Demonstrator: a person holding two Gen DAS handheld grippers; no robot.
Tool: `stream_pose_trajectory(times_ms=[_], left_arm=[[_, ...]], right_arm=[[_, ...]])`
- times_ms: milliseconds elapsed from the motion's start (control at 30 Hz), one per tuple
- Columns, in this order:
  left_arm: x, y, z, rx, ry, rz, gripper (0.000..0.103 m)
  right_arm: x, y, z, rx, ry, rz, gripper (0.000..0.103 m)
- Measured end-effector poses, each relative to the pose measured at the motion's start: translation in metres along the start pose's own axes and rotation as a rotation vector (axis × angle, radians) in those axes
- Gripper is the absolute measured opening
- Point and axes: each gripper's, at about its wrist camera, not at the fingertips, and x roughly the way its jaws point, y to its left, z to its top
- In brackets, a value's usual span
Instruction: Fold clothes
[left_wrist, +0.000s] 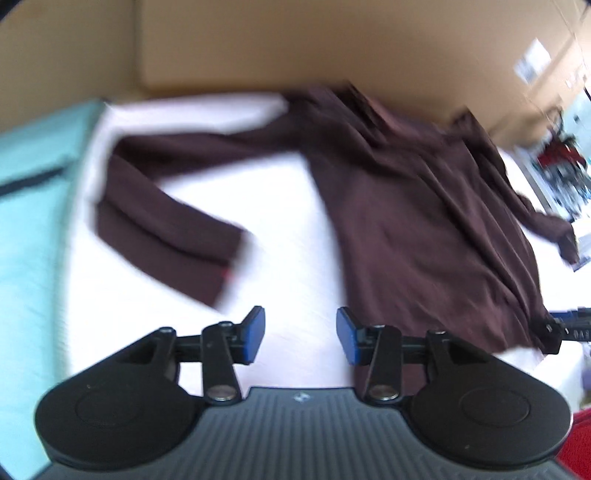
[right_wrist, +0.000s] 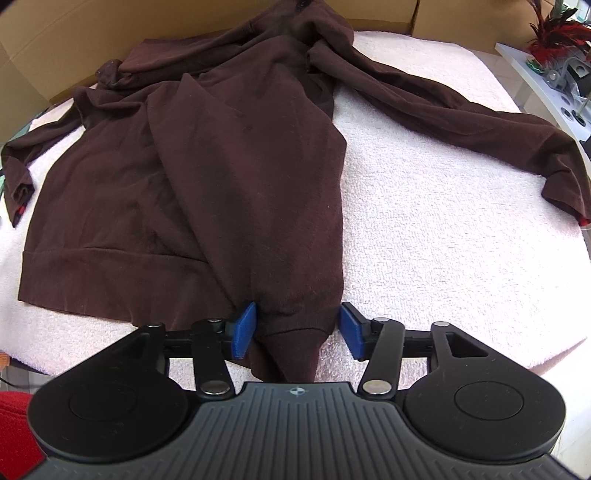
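A white towel-covered table (right_wrist: 443, 221) is seen, backed by cardboard boxes (left_wrist: 295, 40). Spread across it is a dark brown long-sleeved top (right_wrist: 207, 177), collar at the far side by the boxes, hem twd the near edge, so its long axis runs far-to-near. One side of the body is already laid over the middle; both sleeves are still flung outward. The sleeve (right_wrist: 461, 114) w/ a red-trimmed cuff trails to the right in the right wrist view.

The folded hem corner (right_wrist: 291, 328) is found directly betw. the pads of the right gripper (right_wrist: 297, 328). Its jaws stand fairly wide: one blue pad sits against the cloth, the other is clear of it, so no real grip is judged.

The left gripper (left_wrist: 301, 334) is seen about half open w/ nothing held, only bare towel betw. its pads. The other sleeve (left_wrist: 166, 218) lies ahead and to the left of it, well apart. That sleeve is judged the left hand's to take, being nearer it.
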Motion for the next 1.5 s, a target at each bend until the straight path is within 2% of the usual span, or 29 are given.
stream_pose_trajectory(times_ms=[67, 133, 167, 267, 300, 333, 367, 433, 633, 733, 800, 833, 867, 1000, 1100, 1233, 1400, 1467, 1500], left_arm=[[0.016, -0.014, -0.007, 0.0, 0.026, -0.023, 0.047], [0.026, -0.026, -0.011, 0.016, 0.041, -0.027, 0.061], [0.03, -0.031, -0.014, 0.039, 0.039, -0.009, 0.062], [0.036, -0.046, -0.02, 0.075, 0.028, 0.014, 0.048], [0.036, -0.049, -0.021, 0.075, 0.028, 0.014, 0.026], [0.035, -0.053, -0.022, 0.075, 0.028, 0.013, 0.013], [0.035, -0.056, -0.023, 0.075, 0.028, 0.013, 0.011], [0.033, -0.064, -0.027, 0.075, 0.02, 0.019, 0.007], [0.0, -0.078, -0.029, 0.024, -0.061, 0.016, 0.006], [-0.024, -0.082, -0.03, -0.002, -0.118, 0.004, 0.006], [-0.026, -0.086, -0.033, 0.002, -0.111, 0.028, 0.006], [-0.027, -0.088, -0.034, 0.003, -0.108, 0.039, 0.006], [-0.028, -0.09, -0.036, 0.004, -0.106, 0.05, 0.006], [-0.047, -0.093, -0.05, -0.028, -0.136, 0.06, 0.006], [-0.066, -0.095, -0.064, -0.057, -0.151, 0.067, 0.0], [-0.076, -0.095, -0.087, -0.098, -0.137, 0.091, 0.0], [-0.048, -0.094, -0.106, -0.084, -0.077, 0.207, 0.0], [-0.033, -0.088, -0.102, -0.082, -0.055, 0.208, 0.005], [-0.027, -0.086, -0.097, -0.082, -0.06, 0.21, 0.021]], right_arm=[[0.001, 0.003, -0.002, -0.023, -0.005, 0.017, 0.071], [0.002, 0.008, -0.005, -0.056, -0.011, 0.032, 0.079], [0.002, 0.01, -0.007, -0.069, -0.018, 0.032, 0.08], [0.0, 0.011, -0.012, -0.076, -0.051, 0.023, 0.076], [-0.001, 0.009, -0.014, -0.072, -0.062, 0.024, 0.074], [-0.003, 0.005, -0.015, -0.066, -0.072, 0.026, 0.066], [-0.006, 0.0, -0.016, -0.054, -0.078, 0.031, 0.058], [-0.011, -0.013, -0.018, -0.002, -0.086, 0.045, 0.052], [-0.022, -0.036, -0.031, 0.075, -0.095, 0.068, 0.06], [-0.019, -0.039, -0.035, 0.074, -0.101, 0.103, 0.059], [-0.017, -0.037, -0.033, 0.056, -0.117, 0.098, 0.044], [-0.016, -0.037, -0.03, 0.048, -0.109, 0.115, 0.018], [-0.015, -0.039, -0.027, 0.058, -0.088, 0.152, 0.01], [-0.026, -0.041, -0.022, 0.054, -0.1, 0.203, 0.009], [-0.044, -0.045, -0.025, 0.051, -0.122, 0.257, 0.009], [-0.065, -0.053, -0.036, -0.009, -0.113, 0.329, 0.008], [-0.052, -0.065, -0.04, -0.029, -0.077, 0.26, 0.008], [-0.042, -0.069, -0.039, -0.023, -0.063, 0.231, 0.008], [-0.039, -0.069, -0.039, -0.026, -0.056, 0.229, 0.008]])
